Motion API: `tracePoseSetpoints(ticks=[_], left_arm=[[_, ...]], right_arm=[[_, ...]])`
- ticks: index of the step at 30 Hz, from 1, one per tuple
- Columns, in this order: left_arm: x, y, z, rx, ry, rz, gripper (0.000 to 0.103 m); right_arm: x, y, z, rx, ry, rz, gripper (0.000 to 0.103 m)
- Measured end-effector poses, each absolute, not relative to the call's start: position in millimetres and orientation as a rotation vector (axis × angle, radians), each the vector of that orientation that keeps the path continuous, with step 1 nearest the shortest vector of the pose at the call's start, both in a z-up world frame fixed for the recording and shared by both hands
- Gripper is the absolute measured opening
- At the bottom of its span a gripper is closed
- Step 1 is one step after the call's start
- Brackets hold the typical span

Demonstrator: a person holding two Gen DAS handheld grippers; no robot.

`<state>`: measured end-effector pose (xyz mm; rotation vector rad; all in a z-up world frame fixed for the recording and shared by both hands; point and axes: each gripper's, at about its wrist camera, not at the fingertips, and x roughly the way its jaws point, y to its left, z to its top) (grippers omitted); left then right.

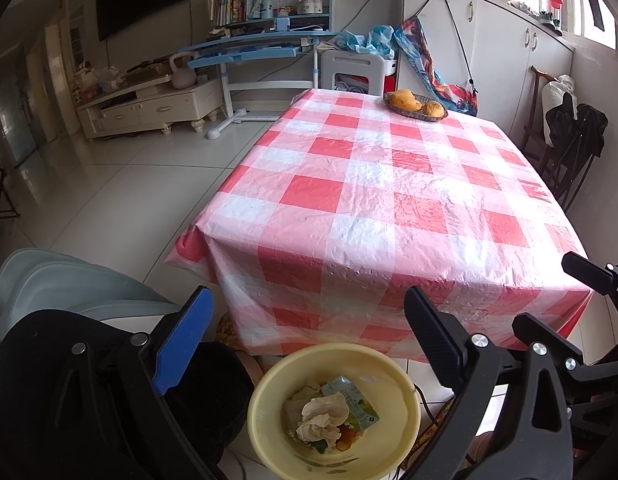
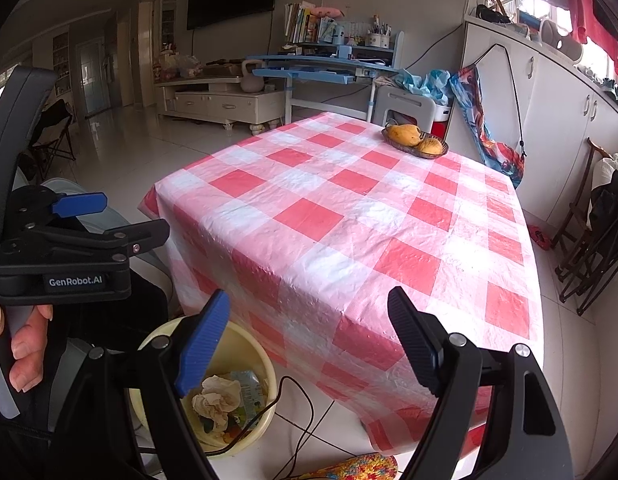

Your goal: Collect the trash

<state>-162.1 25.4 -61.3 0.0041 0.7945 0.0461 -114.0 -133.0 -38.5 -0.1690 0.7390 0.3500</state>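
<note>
A yellow bin (image 1: 393, 372) stands on the floor at the table's near corner, holding a crumpled tissue (image 1: 321, 416) and a flattened carton (image 1: 351, 400). My left gripper (image 1: 309, 340) hangs open above the bin with nothing between its fingers. The right gripper (image 2: 309, 340) is also open and empty, over the table's draped corner. That view shows the bin (image 2: 269, 376) and tissue (image 2: 217, 400) lower left, and the left gripper (image 2: 137, 214) held by a hand (image 2: 25, 344). The red-and-white checked tablecloth (image 1: 389, 184) has no loose trash showing on it.
A basket of yellow fruit (image 1: 415, 106) sits at the table's far edge. A black cable (image 2: 301, 400) and a colourful knitted item (image 2: 349, 468) lie on the floor by the bin. Dark chairs (image 2: 589, 248) stand right of the table, and a grey chair (image 1: 49, 280) to its left.
</note>
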Motion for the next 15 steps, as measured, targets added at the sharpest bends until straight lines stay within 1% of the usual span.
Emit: tracePoseSetpoints(ticks=[15], left_arm=[[-161.7,23.3,-61.2,0.006,0.794,0.047,0.093]], right_arm=[[-115.7,-138.3,-36.1,-0.186,0.718,0.344,0.078]])
